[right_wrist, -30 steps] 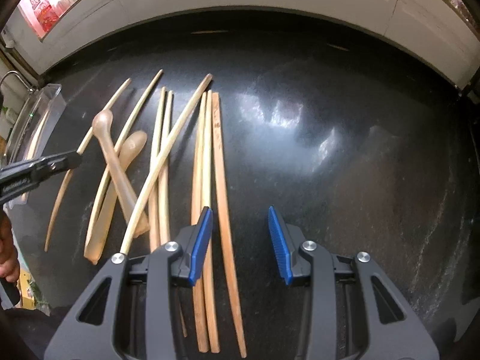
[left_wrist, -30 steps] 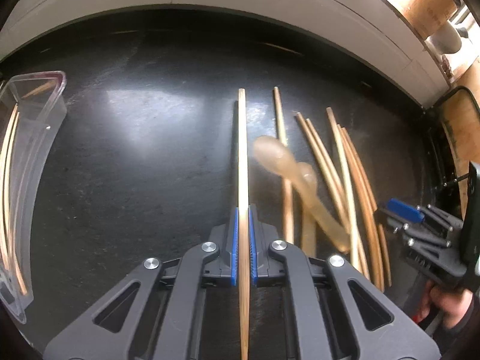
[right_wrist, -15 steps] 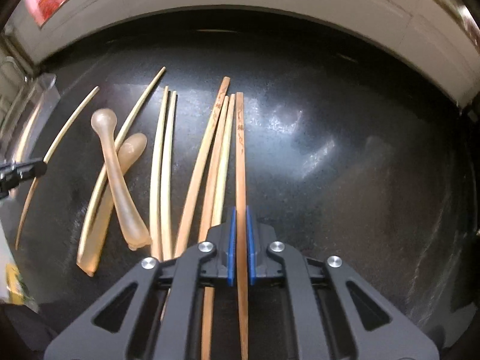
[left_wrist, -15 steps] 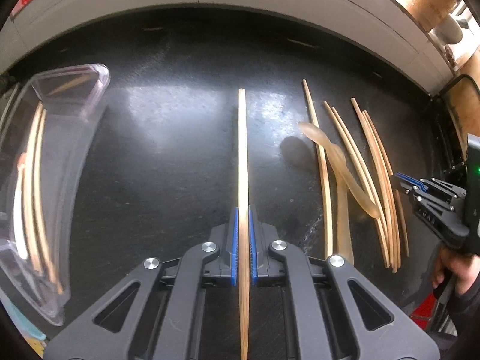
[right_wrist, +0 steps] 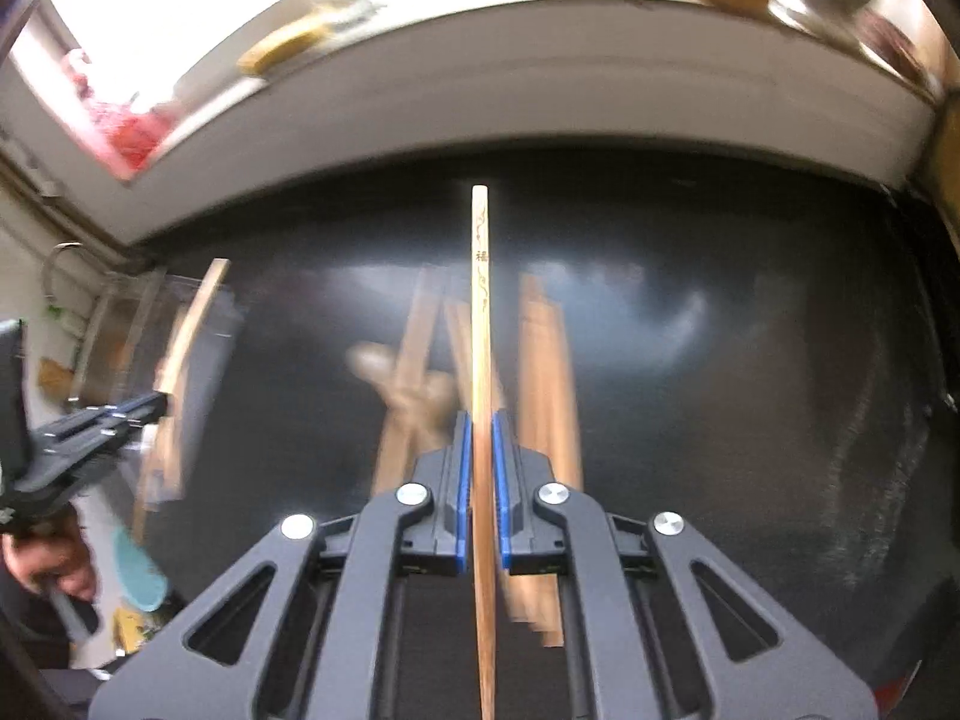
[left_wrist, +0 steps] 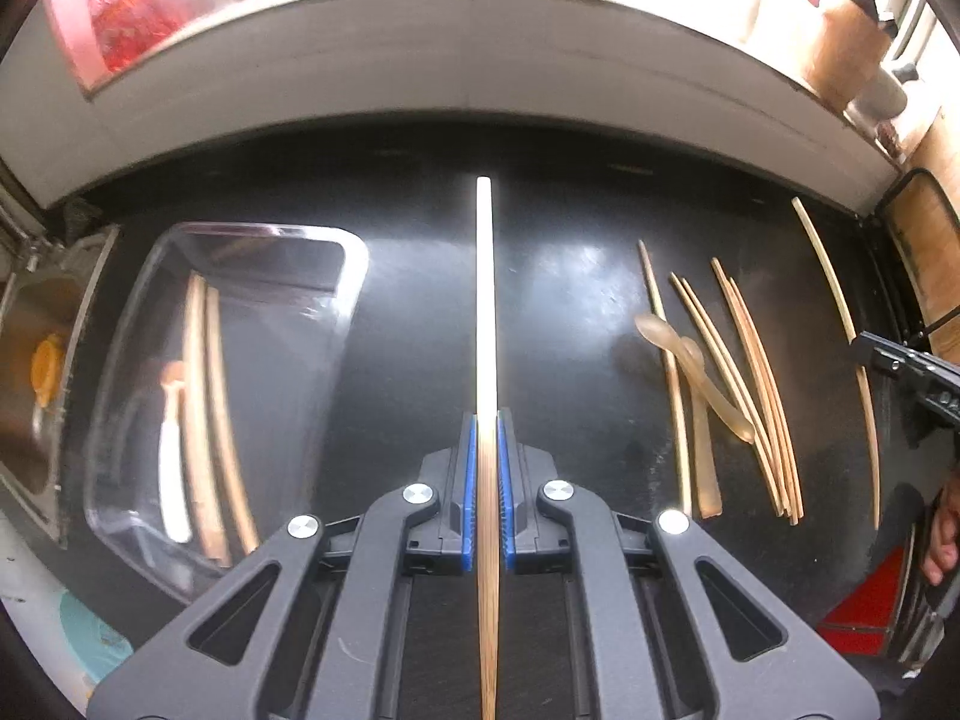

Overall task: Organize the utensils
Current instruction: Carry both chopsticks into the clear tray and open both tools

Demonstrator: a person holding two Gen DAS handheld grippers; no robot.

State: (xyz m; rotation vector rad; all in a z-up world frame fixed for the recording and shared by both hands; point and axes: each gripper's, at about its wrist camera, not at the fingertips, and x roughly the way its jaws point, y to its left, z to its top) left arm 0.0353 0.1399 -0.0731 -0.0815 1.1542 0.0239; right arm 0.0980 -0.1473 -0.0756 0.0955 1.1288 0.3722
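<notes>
My left gripper (left_wrist: 486,426) is shut on a pale bamboo chopstick (left_wrist: 485,300) held above the black counter. A clear plastic tray (left_wrist: 150,276) lies to its left with two chopsticks and a small spoon inside. Several chopsticks (left_wrist: 744,378) and two tan spoons (left_wrist: 696,372) lie on the counter to the right. My right gripper (right_wrist: 478,429) is shut on a brown chopstick with printed marks (right_wrist: 480,300), lifted above the blurred pile (right_wrist: 540,384). The right gripper also shows at the right edge of the left wrist view (left_wrist: 912,372), holding its chopstick (left_wrist: 840,324).
A sink (left_wrist: 36,372) sits left of the tray. A white ledge (left_wrist: 480,72) runs along the back of the counter. A red item (left_wrist: 864,600) lies at the counter's right front. The left gripper body (right_wrist: 72,444) shows at the left of the right wrist view.
My right gripper closed on a brown chopstick and lifted it off the pile. My left gripper carried its chopstick left and up, bringing the tray fully into view.
</notes>
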